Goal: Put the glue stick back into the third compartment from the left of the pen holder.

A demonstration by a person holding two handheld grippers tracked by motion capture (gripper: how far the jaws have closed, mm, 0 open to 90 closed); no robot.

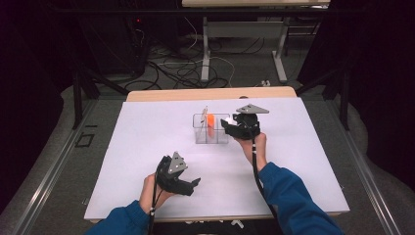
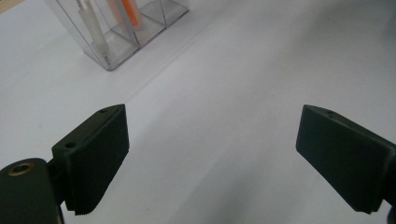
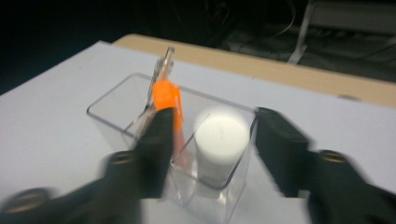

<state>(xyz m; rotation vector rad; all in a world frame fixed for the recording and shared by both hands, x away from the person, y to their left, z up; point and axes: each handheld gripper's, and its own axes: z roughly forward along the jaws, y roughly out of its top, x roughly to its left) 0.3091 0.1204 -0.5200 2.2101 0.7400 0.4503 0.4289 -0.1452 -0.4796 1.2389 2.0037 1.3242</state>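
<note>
A clear plastic organizer (image 1: 211,128) with several compartments stands at the middle of the white sheet. It holds an orange pen (image 3: 168,98), a thin clear pen (image 3: 161,70) and a white cylinder (image 3: 220,144) in its right end compartment. My right gripper (image 1: 227,126) is at that end, open, with one jaw on each side of the cylinder and a gap between them and it. My left gripper (image 1: 195,186) rests low near the front edge, open, with nothing between its jaws (image 2: 212,140). In the left gripper view the organizer (image 2: 116,42) is at the far upper left.
The white sheet (image 1: 147,147) covers a wooden table whose far edge (image 1: 210,94) shows behind it. Beyond are floor cables (image 1: 181,68) and the legs of another table (image 1: 205,54). Bare sheet lies to the left and right of the organizer.
</note>
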